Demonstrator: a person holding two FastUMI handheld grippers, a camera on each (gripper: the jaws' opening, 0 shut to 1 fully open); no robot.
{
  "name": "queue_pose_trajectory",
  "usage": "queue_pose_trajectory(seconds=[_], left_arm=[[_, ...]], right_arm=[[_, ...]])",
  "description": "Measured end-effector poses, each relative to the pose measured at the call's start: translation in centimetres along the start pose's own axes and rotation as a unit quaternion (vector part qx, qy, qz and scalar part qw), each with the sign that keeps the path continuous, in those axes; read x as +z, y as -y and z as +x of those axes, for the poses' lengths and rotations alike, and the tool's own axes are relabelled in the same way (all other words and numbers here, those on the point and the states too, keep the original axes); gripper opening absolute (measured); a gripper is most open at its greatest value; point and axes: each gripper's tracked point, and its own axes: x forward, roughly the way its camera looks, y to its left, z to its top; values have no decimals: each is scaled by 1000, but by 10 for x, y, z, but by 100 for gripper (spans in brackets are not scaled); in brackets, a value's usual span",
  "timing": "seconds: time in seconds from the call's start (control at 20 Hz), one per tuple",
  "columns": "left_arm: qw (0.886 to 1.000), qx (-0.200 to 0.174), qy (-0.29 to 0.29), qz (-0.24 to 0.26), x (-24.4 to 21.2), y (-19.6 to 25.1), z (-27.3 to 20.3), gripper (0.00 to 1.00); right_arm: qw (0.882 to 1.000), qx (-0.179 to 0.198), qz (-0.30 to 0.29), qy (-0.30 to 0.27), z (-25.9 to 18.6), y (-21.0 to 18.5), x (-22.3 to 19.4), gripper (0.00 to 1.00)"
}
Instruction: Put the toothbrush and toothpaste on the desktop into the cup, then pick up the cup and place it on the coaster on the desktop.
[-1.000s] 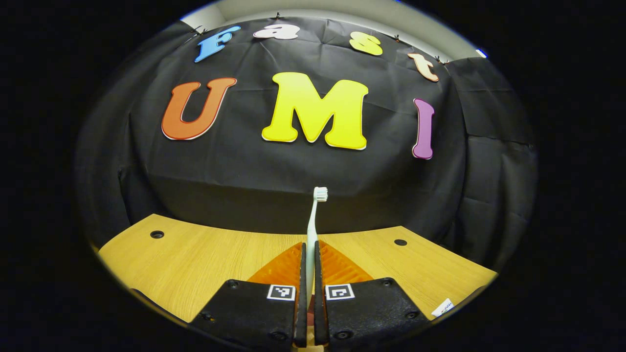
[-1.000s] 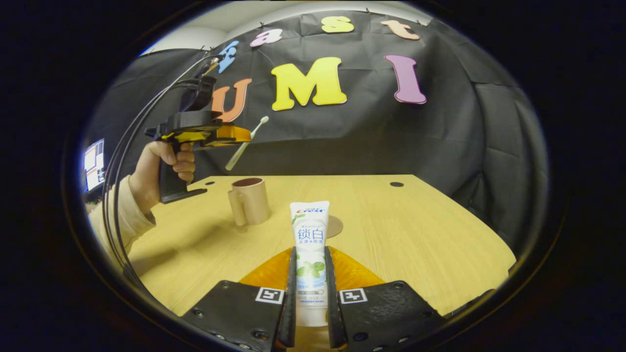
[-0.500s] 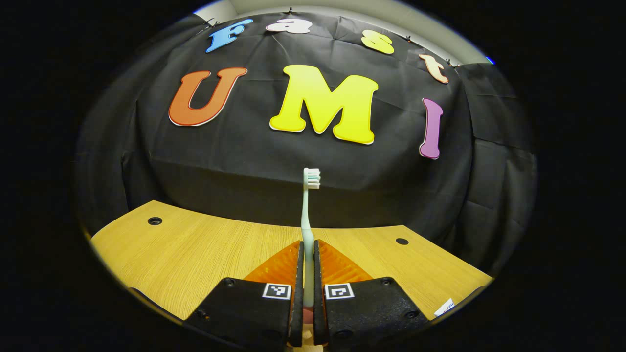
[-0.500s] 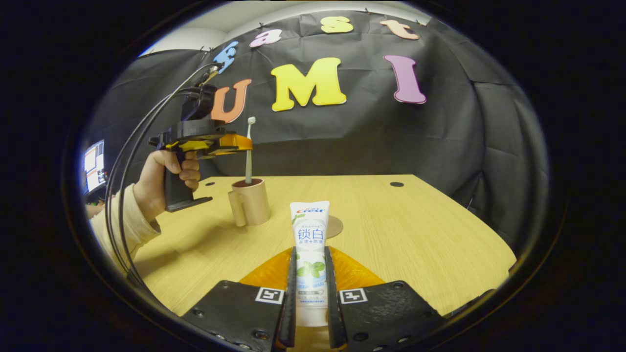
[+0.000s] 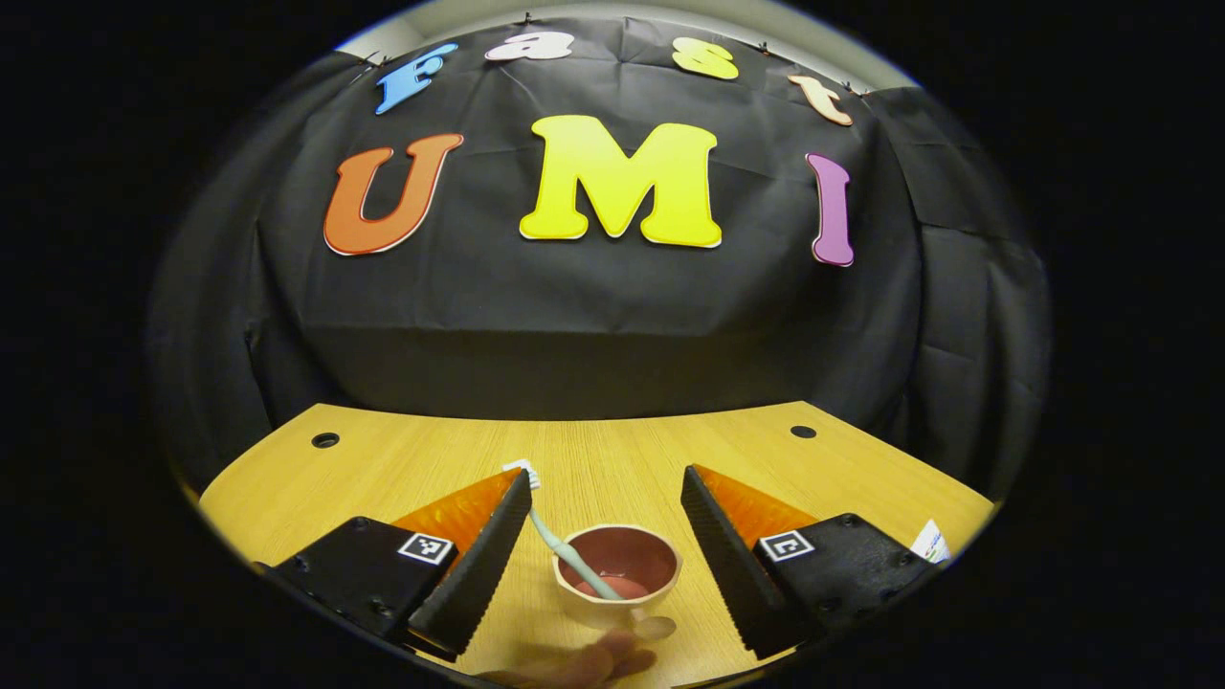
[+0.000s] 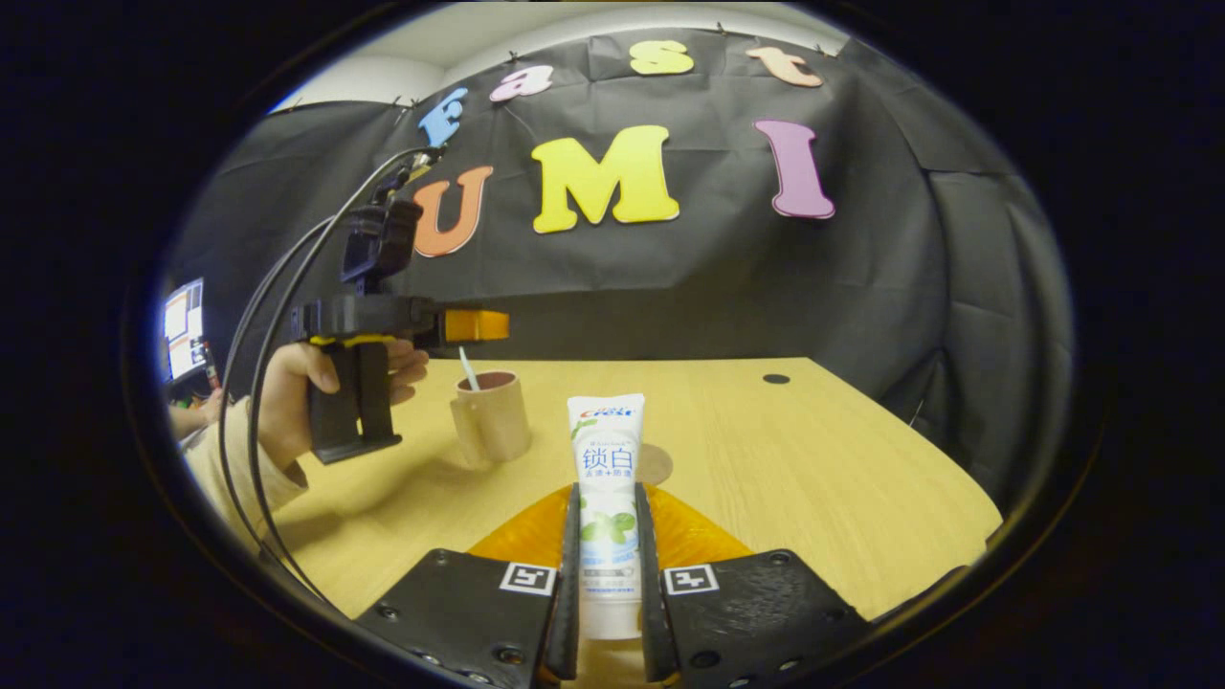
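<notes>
The tan cup [image 5: 618, 578] stands on the wooden desktop, and the pale toothbrush [image 5: 567, 546] leans inside it with its head up to the left. My left gripper [image 5: 607, 517] hovers open just above the cup, its fingers wide apart on either side. In the right gripper view the cup [image 6: 490, 416] stands left of centre, the toothbrush [image 6: 467, 368] pokes out of it, and the left gripper [image 6: 474, 325] hangs over it in a person's hand. My right gripper [image 6: 608, 512] is shut on the white toothpaste tube [image 6: 606, 478], held upright. The round coaster [image 6: 656, 463] lies behind the tube.
The wooden desktop [image 6: 813, 459] stretches to the right with a cable hole [image 6: 775, 379] near its back edge. Black cables [image 6: 273, 316] trail from the left gripper. A screen [image 6: 182, 325] glows at the far left. Two holes [image 5: 324, 440] mark the desktop's back corners.
My left gripper lowered the toothbrush into the cup, opened and let it go; the brush now leans in the cup. My right gripper keeps its hold on the toothpaste, hardly moved.
</notes>
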Motion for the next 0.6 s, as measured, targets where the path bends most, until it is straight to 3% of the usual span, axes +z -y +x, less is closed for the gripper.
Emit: queue_pose_trajectory(seconds=[0.25,0.6], left_arm=[[999,20,21,-18,6,-23,-20,100],[997,69,30,-24,-12,-66,-62,100]], right_arm=[[999,12,-21,36,9,-27,39,26],[995,61,-42,59,44,-94,75,26]])
